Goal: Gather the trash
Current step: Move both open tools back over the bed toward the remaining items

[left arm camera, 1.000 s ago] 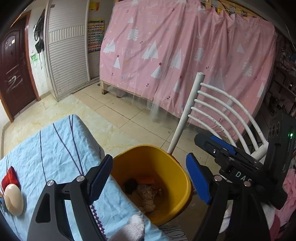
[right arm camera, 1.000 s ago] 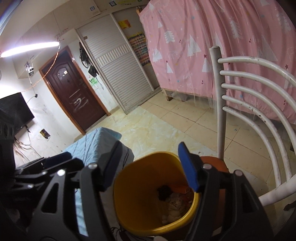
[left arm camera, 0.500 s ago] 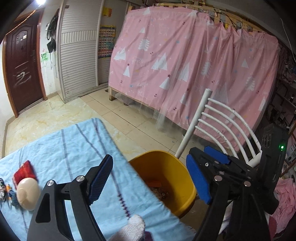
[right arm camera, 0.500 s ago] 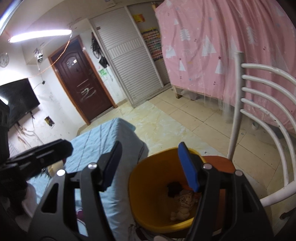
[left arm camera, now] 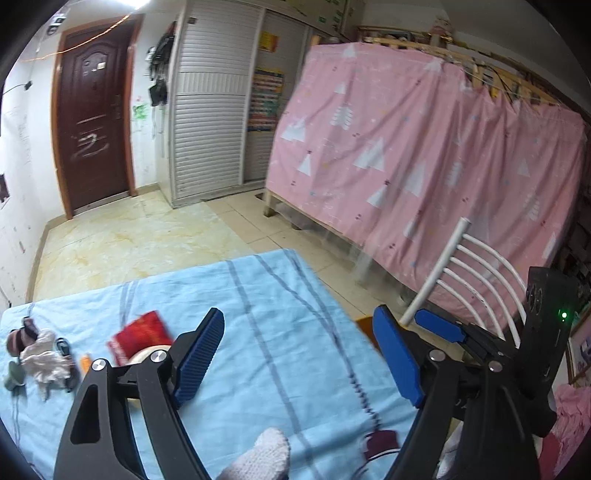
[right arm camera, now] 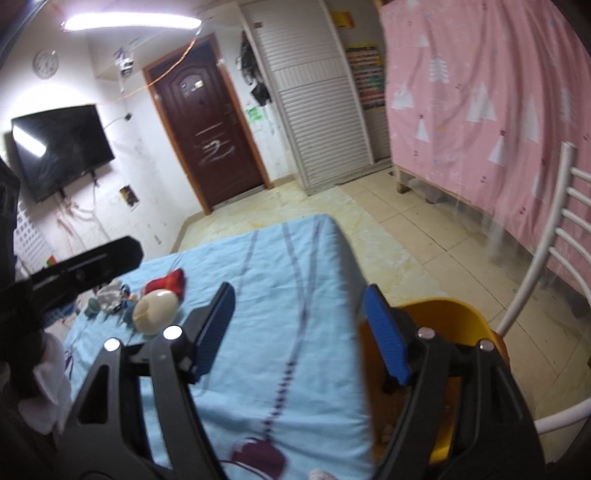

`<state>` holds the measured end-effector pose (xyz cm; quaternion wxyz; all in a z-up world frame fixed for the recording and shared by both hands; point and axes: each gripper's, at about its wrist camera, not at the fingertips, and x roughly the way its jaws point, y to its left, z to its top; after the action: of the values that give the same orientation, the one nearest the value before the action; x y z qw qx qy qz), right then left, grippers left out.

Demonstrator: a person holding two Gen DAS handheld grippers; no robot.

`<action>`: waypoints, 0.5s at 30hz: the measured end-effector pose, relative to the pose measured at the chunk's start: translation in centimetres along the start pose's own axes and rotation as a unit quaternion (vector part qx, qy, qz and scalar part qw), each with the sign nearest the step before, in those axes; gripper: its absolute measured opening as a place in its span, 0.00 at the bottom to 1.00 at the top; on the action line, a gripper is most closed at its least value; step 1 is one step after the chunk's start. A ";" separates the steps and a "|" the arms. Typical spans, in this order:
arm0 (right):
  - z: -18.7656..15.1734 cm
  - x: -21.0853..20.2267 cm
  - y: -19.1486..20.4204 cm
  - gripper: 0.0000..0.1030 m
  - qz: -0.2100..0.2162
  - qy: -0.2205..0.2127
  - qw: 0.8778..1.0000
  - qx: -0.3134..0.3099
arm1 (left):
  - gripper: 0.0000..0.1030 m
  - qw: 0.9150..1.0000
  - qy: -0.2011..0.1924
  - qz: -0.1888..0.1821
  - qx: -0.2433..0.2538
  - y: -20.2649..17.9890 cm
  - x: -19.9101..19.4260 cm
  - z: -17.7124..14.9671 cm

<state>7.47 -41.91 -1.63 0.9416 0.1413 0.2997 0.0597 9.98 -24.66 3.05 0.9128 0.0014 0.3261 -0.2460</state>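
Seen only from the right wrist: a yellow bin (right arm camera: 443, 317) beside the table's right edge, resting on an orange-brown seat (right arm camera: 500, 341) of the white chair (right arm camera: 532, 273); also a wall-mounted television (right arm camera: 61, 147), a round clock (right arm camera: 45, 63) and a ceiling light (right arm camera: 129, 18). Visible low inside the bin, a few pale scraps, too blurred to name. From the left wrist, only a thin orange sliver at the table's edge where the bin should be, plus a clearer look at the trash on the far left of the blue striped tablecloth (left arm camera: 258, 332).

Right gripper (right arm camera: 299, 332): spread wide, nothing between the blue pads, hanging over the table's right edge with its right pad in front of the bin. Left gripper (left arm camera: 297, 354): likewise wide open and empty, above the middle of the cloth.

Trash bunched in a loose cluster at the table's far left, well apart from the bin. A red wrapper (left arm camera: 138, 334), flat and crinkled, lying just beside a cream egg-shaped thing (right arm camera: 154, 310), the latter mostly hidden behind the left gripper's finger in its own view. Farther left, a crumpled whitish paper wad (left arm camera: 44, 360) with small dark bits around it and a brown-striped piece (left arm camera: 20, 334) touching its upper edge. A dark purple patch (right arm camera: 260, 456) on the cloth near the front edge, possibly a sewn label.
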 end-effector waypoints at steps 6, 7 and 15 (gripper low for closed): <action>-0.1 1.8 4.4 0.73 0.019 0.019 0.999 -0.034 | 0.74 0.999 -0.010 0.030 -0.022 5.1 -1.9 -0.4; -0.1 2.1 5.1 0.73 0.022 0.023 0.999 -0.039 | 0.74 0.999 -0.011 0.035 -0.026 5.9 -2.2 -0.5; -0.8 5.0 10.3 0.80 0.048 0.057 0.994 -0.082 | 0.76 0.994 -0.006 0.096 -0.045 13.5 -3.9 -1.3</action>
<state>10.82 -30.95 -1.87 0.9274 0.0738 0.3401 0.1371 12.64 -10.84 2.21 0.9332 -0.0096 0.3298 -0.1424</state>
